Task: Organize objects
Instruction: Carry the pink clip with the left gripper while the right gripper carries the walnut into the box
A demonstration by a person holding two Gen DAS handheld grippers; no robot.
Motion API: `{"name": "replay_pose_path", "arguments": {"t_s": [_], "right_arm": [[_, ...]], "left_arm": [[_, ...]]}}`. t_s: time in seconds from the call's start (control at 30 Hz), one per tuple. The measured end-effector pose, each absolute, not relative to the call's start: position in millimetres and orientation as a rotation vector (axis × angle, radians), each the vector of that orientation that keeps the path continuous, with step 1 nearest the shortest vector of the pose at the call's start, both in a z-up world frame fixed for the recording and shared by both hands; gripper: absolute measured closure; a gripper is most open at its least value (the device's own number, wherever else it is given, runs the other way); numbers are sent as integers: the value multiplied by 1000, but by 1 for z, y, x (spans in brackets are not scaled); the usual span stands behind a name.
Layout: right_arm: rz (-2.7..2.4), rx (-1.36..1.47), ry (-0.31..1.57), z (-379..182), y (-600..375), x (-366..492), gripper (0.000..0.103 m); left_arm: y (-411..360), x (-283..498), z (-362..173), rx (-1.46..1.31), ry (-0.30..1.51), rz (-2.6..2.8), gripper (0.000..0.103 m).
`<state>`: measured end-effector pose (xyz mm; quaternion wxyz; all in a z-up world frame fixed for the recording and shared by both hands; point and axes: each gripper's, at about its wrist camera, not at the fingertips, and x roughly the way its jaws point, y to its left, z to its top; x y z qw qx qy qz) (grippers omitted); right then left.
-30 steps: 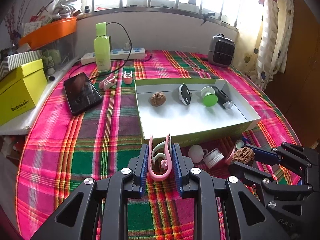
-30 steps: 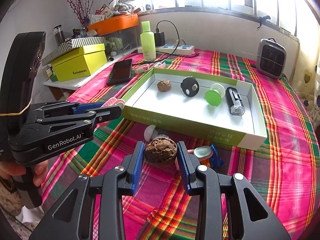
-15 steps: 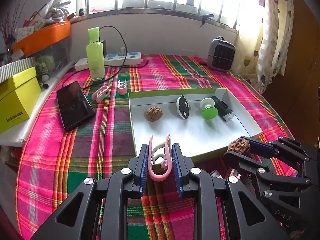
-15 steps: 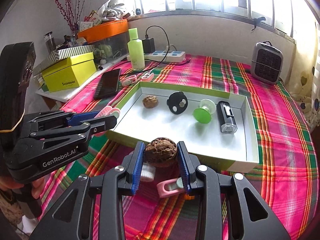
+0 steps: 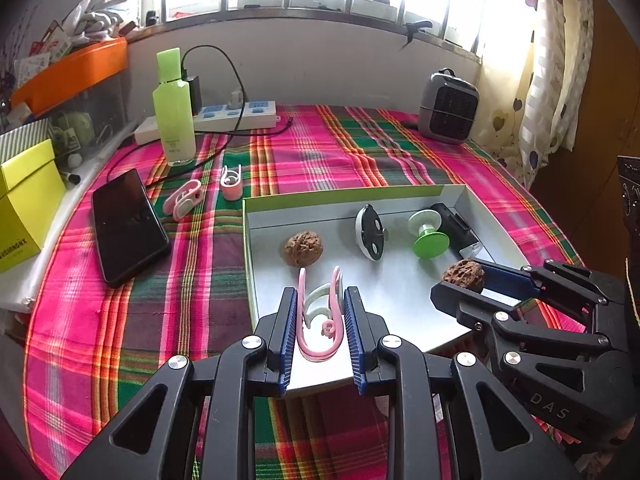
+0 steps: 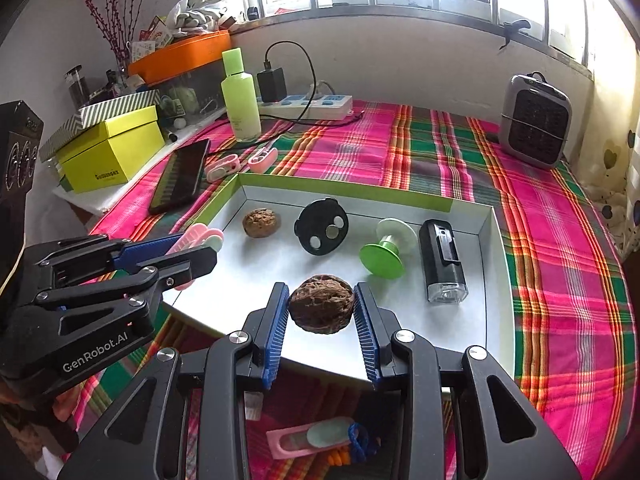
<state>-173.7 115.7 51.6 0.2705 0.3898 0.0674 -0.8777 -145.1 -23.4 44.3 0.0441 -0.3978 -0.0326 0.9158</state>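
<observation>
My left gripper (image 5: 319, 312) is shut on a pink clip (image 5: 320, 316) and holds it above the near left part of the white tray (image 5: 400, 288). My right gripper (image 6: 321, 308) is shut on a brown walnut (image 6: 321, 309) above the tray's (image 6: 260, 272) near middle. The left gripper also shows in the right wrist view (image 6: 200, 248), and the right gripper with its walnut in the left wrist view (image 5: 464, 276). In the tray lie another walnut (image 6: 261, 222), a black disc (image 6: 321, 226), a green spool (image 6: 382, 254) and a black box-shaped device (image 6: 443, 266).
Two pink clips (image 5: 184, 198) (image 5: 231, 182), a black phone (image 5: 126, 224), a green bottle (image 5: 174, 112) and a power strip (image 5: 224, 118) lie left and behind the tray. A small heater (image 5: 448, 108) stands back right. A yellow box (image 6: 112, 148) sits left. Another clip (image 6: 316, 436) lies below my right gripper.
Both grippers have risen and moved forward over the tray's near edge, each still holding its object. The loose items on the cloth near the tray front have dropped below the view.
</observation>
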Motion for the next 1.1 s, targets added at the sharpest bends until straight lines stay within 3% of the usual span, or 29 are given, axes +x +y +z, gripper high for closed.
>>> {"name": "replay_pose_path", "arguments": {"t_s": [1.1], "right_arm": [[-2307, 1117, 236, 29, 98, -219, 68]], "left_arm": [[-16, -176, 19, -1283, -50, 2750, 81]]}}
